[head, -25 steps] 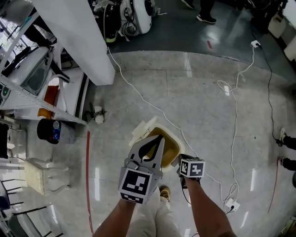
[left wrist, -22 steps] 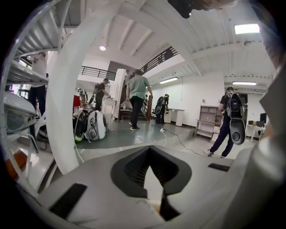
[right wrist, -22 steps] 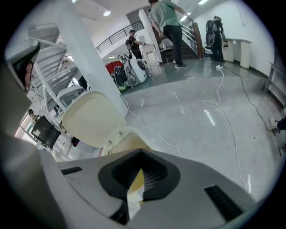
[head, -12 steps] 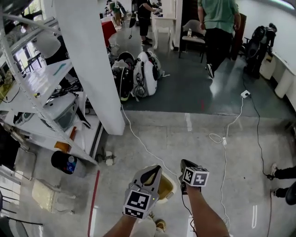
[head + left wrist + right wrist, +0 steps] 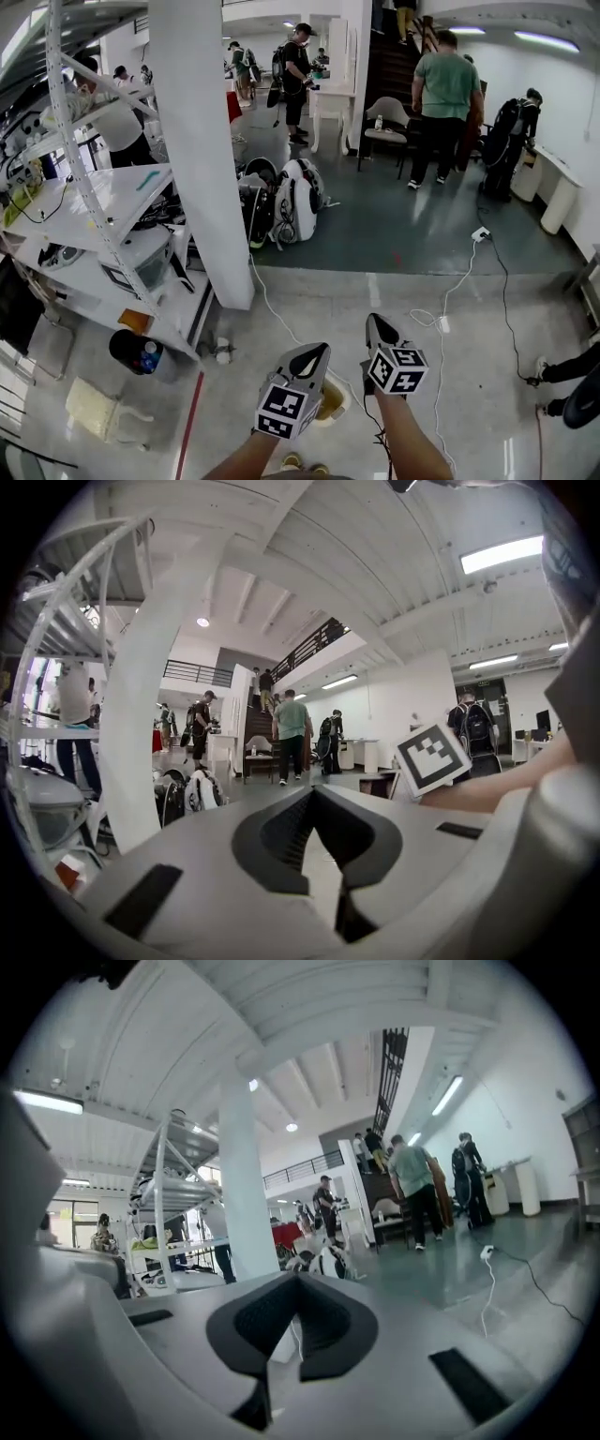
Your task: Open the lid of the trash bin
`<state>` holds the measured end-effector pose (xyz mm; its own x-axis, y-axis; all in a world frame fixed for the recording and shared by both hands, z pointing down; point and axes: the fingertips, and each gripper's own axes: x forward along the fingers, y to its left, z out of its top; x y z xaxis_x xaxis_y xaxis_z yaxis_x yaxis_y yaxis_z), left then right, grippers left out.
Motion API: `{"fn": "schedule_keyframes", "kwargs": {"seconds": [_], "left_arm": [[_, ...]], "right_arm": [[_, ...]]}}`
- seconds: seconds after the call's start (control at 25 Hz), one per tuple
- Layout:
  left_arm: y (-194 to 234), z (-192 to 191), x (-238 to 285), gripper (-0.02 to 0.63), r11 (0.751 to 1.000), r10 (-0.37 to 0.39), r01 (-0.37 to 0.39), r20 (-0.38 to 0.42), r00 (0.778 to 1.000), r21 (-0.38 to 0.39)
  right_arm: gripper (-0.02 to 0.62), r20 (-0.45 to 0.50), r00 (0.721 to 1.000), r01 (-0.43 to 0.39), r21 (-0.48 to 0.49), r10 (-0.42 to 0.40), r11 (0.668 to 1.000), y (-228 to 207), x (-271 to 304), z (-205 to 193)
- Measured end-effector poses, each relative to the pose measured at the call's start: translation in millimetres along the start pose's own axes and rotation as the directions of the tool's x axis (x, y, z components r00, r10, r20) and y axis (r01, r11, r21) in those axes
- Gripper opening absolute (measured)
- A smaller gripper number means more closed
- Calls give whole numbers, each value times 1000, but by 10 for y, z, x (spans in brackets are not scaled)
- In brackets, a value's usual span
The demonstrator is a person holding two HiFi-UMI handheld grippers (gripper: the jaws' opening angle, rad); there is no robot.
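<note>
Only a sliver of the trash bin (image 5: 334,401) shows in the head view: a pale rim with a yellowish inside, on the floor at the bottom centre, mostly hidden behind my left gripper (image 5: 320,349). Whether its lid stands up cannot be seen. My left gripper is held above the bin, shut, with nothing between its jaws. To its right my right gripper (image 5: 373,320) is also shut and holds nothing. Both point out across the room. In the left gripper view the left gripper (image 5: 314,791) faces the hall; the right gripper (image 5: 298,1277) does the same in its own view. Neither shows the bin.
A white pillar (image 5: 202,159) stands ahead on the left, with metal shelving (image 5: 89,202) beside it and a black bucket (image 5: 127,350) on the floor. White machines (image 5: 295,211) lie beyond. A white cable (image 5: 448,314) trails over the floor at right. Several people stand at the back.
The head view has tilted up from the floor to the room. The bin has slid from mid-picture to the bottom edge, and both grippers now point outward instead of down at it.
</note>
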<state>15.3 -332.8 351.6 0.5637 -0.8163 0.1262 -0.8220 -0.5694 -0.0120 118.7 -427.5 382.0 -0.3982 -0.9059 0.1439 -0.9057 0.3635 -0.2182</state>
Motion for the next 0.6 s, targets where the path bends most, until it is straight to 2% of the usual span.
{"fn": "schedule_keyframes", "kwargs": {"seconds": [0.12, 0.24, 0.44, 0.6], "left_arm": [[-50, 85, -75, -8, 1000, -11, 11, 28, 1000, 7], [-37, 130, -153, -8, 1000, -13, 14, 51, 999, -2], [-32, 113, -242, -8, 1000, -27, 27, 64, 998, -12], [-94, 36, -294, -8, 999, -35, 37, 57, 998, -23]], "right_arm": [[29, 88, 996, -29, -42, 32, 999, 244, -344, 371], [29, 134, 988, -65, -74, 75, 995, 496, -675, 510], [29, 127, 986, -92, -147, 111, 985, 770, -1072, 349], [29, 120, 989, -71, -116, 84, 991, 743, -1264, 144]]}}
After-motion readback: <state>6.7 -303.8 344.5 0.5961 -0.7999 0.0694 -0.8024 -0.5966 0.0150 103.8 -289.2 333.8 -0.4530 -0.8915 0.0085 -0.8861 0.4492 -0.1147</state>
